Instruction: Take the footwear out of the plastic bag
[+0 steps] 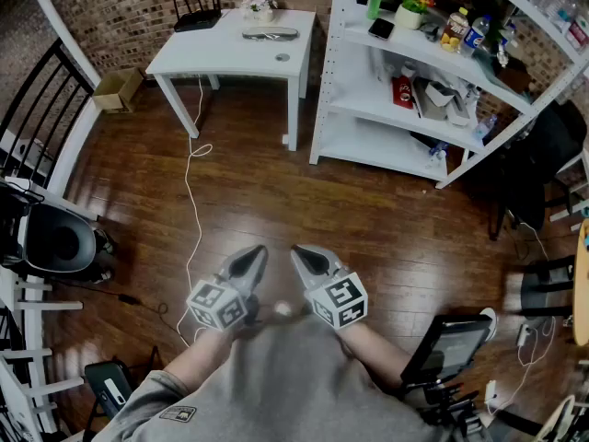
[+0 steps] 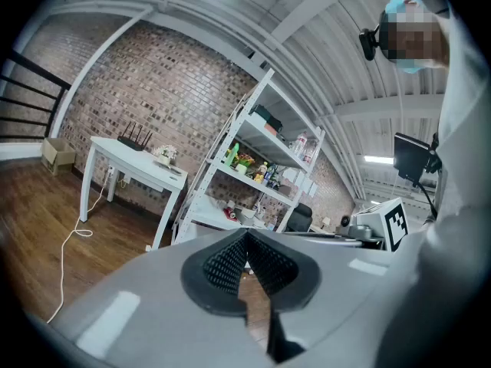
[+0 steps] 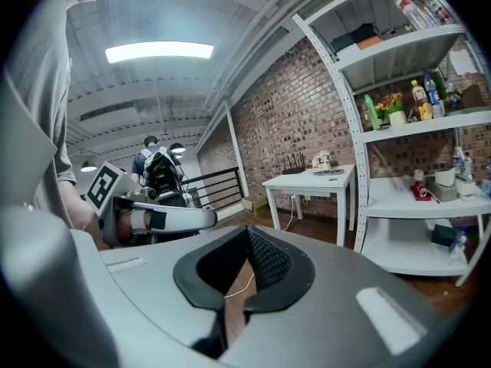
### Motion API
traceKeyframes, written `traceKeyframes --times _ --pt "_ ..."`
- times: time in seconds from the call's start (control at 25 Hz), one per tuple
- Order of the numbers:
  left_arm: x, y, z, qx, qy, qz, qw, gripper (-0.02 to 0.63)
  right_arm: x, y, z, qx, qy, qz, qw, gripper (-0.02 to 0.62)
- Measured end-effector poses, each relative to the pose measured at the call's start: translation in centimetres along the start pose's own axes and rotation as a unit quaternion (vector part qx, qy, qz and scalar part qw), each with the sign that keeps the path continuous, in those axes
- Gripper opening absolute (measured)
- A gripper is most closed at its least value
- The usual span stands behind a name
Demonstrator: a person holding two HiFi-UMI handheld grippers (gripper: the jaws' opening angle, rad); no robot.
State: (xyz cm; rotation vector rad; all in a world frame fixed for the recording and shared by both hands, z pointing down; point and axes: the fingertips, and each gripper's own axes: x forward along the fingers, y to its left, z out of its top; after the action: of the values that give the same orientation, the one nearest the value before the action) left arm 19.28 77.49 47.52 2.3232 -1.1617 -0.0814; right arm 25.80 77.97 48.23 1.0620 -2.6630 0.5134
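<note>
No plastic bag and no footwear show in any view. I hold both grippers close to my chest, above the wooden floor (image 1: pixel 368 210), pointing forward. In the head view the left gripper (image 1: pixel 260 250) and the right gripper (image 1: pixel 296 250) sit side by side, tips nearly together. Both are shut with nothing between the pads. The left gripper view shows its own jaws (image 2: pixel 247 234) closed, with the right gripper's marker cube (image 2: pixel 395 222) off to the side. The right gripper's jaws (image 3: pixel 248 230) are closed too, and the left gripper (image 3: pixel 153 217) lies beside them.
A white table (image 1: pixel 235 49) with a router (image 1: pixel 196 17) stands ahead on the left, and a white shelf unit (image 1: pixel 414 72) with bottles and boxes on the right. A white cable (image 1: pixel 190 191) trails over the floor. A black railing (image 1: pixel 37 109) runs at the left and a screen stand (image 1: pixel 446 348) at my right.
</note>
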Motion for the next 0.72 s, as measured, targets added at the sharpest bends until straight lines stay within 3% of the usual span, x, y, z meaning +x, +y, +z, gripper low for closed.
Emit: traceKeyframes --times 0.36,0.72 --pt "1.9 3.2 1.1 -0.007 -0.003 0.008 0.9999 0.002 3.2 -2.1 0.8 -0.005 0.003 -0.001 1.0 0.014" --pt "9.1 7.2 5.1 0.005 -0.012 0.029 0.9995 0.002 8.3 -9.0 4.8 -0.013 -0.007 0.017 1.0 0.014"
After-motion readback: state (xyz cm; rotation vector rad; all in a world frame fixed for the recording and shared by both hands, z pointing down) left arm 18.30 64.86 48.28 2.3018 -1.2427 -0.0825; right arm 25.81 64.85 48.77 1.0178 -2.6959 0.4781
